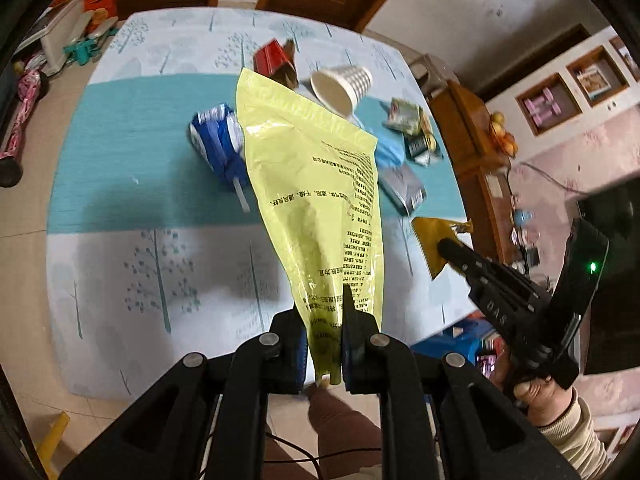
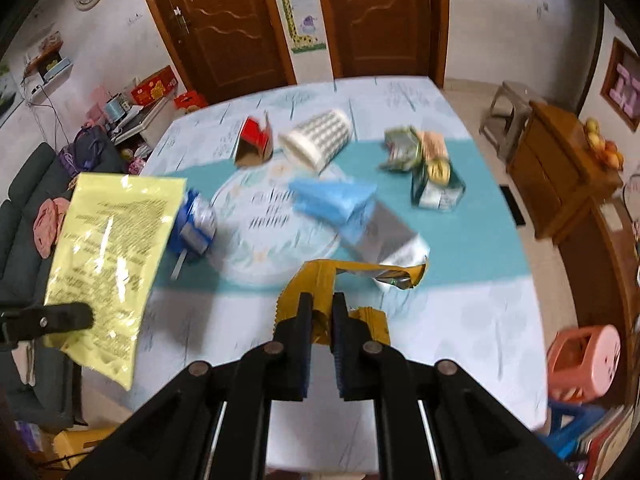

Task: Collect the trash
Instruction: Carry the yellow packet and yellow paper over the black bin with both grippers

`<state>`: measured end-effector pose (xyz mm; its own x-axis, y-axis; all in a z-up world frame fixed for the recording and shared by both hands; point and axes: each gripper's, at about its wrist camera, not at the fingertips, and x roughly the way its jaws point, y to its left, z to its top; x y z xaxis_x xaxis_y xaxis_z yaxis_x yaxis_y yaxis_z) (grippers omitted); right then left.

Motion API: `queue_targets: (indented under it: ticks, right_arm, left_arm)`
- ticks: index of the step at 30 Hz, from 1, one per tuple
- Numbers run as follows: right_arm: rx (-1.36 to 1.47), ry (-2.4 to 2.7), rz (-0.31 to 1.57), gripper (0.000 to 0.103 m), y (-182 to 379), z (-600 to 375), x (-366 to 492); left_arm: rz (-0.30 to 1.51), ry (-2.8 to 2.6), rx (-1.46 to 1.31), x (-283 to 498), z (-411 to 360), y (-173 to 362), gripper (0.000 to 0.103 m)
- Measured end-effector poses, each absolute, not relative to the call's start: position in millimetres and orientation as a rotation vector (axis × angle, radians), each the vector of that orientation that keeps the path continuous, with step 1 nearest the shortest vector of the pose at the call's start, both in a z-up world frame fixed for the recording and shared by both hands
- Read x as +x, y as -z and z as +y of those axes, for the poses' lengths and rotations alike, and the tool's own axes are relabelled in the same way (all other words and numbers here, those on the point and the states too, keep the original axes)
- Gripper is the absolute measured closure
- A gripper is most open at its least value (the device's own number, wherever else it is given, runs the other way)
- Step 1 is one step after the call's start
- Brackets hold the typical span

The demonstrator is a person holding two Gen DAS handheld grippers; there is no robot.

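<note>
Two pieces were off the table [image 2: 460,320], the yellow bag [image 1: 316,200] pinched in my left gripper [image 1: 323,344] and the gold wrapper [image 2: 320,284] in my right gripper [image 2: 320,320], while the cup [image 2: 320,142], cartons and other wrappers still lay there.

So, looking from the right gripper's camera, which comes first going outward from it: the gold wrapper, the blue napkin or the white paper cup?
1. The gold wrapper, pinched in the right gripper itself.
2. The blue napkin, mid-table, just beyond the wrapper.
3. The white paper cup, lying on its side towards the table's far edge.
</note>
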<state>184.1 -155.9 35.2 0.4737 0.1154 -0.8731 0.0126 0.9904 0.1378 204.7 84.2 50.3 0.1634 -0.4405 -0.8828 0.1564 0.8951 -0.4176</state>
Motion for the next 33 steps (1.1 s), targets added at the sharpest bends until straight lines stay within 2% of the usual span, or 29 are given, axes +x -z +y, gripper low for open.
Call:
queue_targets:
  ticks: [9,19,26,33]
  right_arm:
    - [0.175,-0.12,1.142,0.095,-14.9,-146.2,118.6]
    - [0.262,-0.164,1.173,0.095,12.9,-175.6,17.7]
    - [0.319,-0.158,1.267,0.094,63.6,-193.4,-46.3]
    - [0.366,-0.145,1.346,0.094,114.5,-191.6,-79.3]
  left_arm:
    - [1.393,0.446,-0.209,155.6,67.4,-37.8,0.092]
    - [1.463,0.416,-0.159,40.6,24.0,-6.6,0.092]
    - [1.562,0.406,-0.107,-39.3,1.3,37.7,0.092]
    - [1.661,0.36,-0.053,-70.0,-2.3,98.5,0.092]
